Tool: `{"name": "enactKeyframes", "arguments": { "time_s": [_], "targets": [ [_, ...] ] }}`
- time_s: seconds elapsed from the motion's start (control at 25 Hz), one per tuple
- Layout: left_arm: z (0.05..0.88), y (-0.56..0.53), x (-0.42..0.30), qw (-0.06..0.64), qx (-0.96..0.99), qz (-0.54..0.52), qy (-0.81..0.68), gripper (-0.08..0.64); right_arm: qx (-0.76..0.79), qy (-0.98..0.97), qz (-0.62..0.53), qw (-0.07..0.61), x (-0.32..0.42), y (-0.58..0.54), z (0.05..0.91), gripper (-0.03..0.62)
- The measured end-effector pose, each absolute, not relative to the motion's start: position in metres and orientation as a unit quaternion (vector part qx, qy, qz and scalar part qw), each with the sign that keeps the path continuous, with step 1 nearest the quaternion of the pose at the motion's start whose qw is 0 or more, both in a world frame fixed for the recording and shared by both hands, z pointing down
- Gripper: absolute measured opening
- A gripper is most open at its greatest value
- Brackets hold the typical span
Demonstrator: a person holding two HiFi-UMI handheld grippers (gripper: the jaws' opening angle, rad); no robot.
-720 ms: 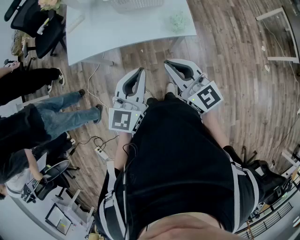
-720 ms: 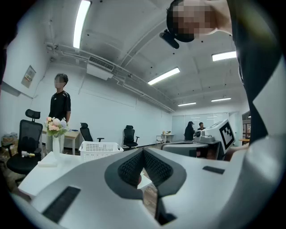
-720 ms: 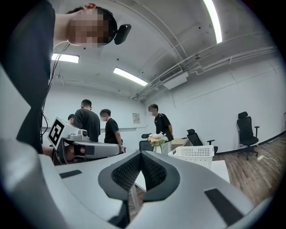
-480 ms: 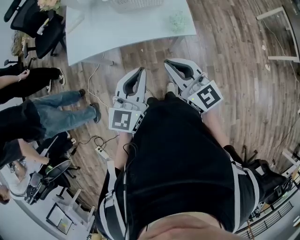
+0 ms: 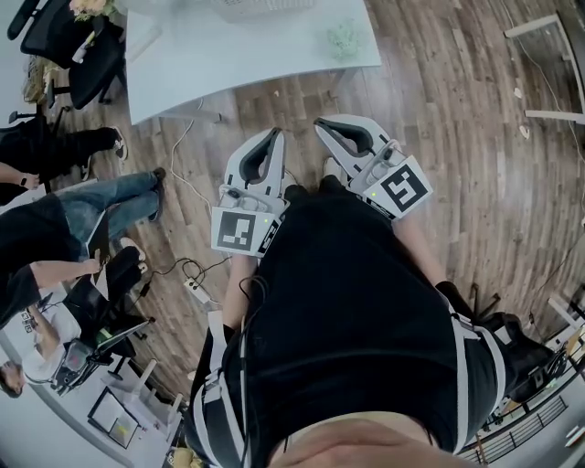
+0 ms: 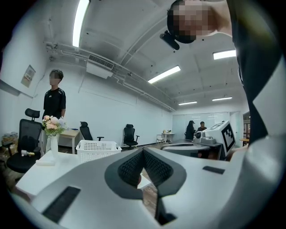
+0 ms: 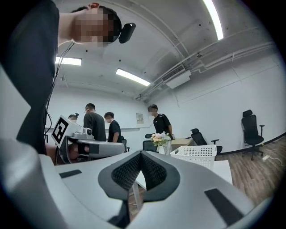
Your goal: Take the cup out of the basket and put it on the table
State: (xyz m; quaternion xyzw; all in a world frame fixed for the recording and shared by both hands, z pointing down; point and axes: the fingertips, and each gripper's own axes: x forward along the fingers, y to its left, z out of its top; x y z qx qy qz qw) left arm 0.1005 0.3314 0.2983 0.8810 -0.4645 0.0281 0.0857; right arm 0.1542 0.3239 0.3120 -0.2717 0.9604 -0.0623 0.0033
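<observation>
Holding short of the tabletop [image 5: 247, 55]: left tongs [image 5: 271, 137] and right tongs [image 5: 322, 124] are pressed together on nothing and held level at the waist, a carry posture, I judge, since nothing is in reach. White basket [image 6: 98, 150] sits at the far edge, well apart from both; cup not visible, presumably inside. Only wooden floor [image 5: 439, 110] lies between; a flower vase [image 6: 52, 134] stands near the basket, toward the left edge.

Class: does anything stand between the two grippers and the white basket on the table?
Nothing visible does: only open floor and bare tabletop lie between the left gripper, the right gripper and the basket.
</observation>
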Motion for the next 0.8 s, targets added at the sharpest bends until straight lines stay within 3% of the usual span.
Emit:
{"name": "enactKeyframes", "arguments": {
  "time_s": [0.48,0.8],
  "targets": [
    [0.302,0.33,0.135,0.092,0.863,0.031,-0.496,0.02,-0.246,0.967,-0.07,0.009,0.188,0.311,0.318,0.018],
    [0.31,0.307,0.105,0.093,0.857,0.031,-0.505,0.02,-0.248,0.965,-0.084,0.001,0.166,0.288,0.325,0.018]
  ]
}}
